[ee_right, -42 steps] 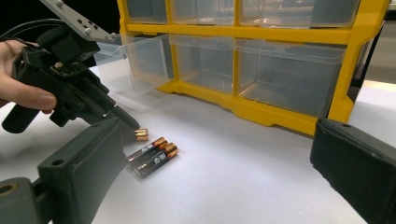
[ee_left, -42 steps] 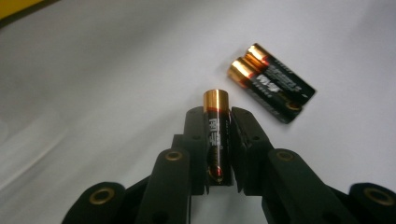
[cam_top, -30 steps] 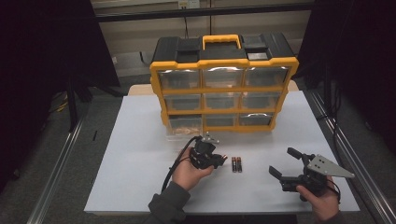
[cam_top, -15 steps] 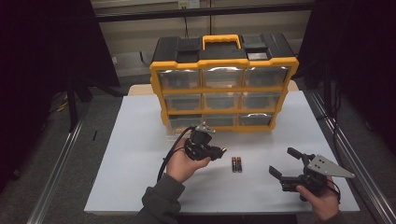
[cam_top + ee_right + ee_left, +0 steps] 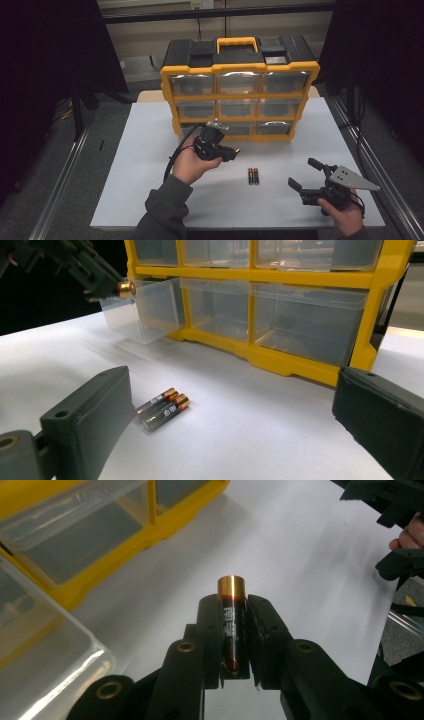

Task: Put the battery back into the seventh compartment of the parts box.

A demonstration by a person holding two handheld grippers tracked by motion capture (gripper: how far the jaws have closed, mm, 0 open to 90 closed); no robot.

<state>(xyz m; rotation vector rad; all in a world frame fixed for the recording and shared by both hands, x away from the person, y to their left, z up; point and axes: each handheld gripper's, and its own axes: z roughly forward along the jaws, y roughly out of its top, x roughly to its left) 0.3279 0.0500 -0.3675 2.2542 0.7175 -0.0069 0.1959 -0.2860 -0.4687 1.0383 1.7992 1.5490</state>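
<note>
The left tongs (image 5: 231, 151) are gripping a battery (image 5: 231, 617) between their pads, its gold end sticking out past the tips, and holding it above the white tabletop (image 5: 135, 165) just in front of the yellow organizer (image 5: 240, 95), beside its pulled-out clear drawer (image 5: 145, 310). Two more batteries (image 5: 253, 176) are lying side by side, touching, on the tabletop between the hands. The right tongs (image 5: 303, 175) are standing wide open and empty, resting low near the tabletop's front right.
</note>
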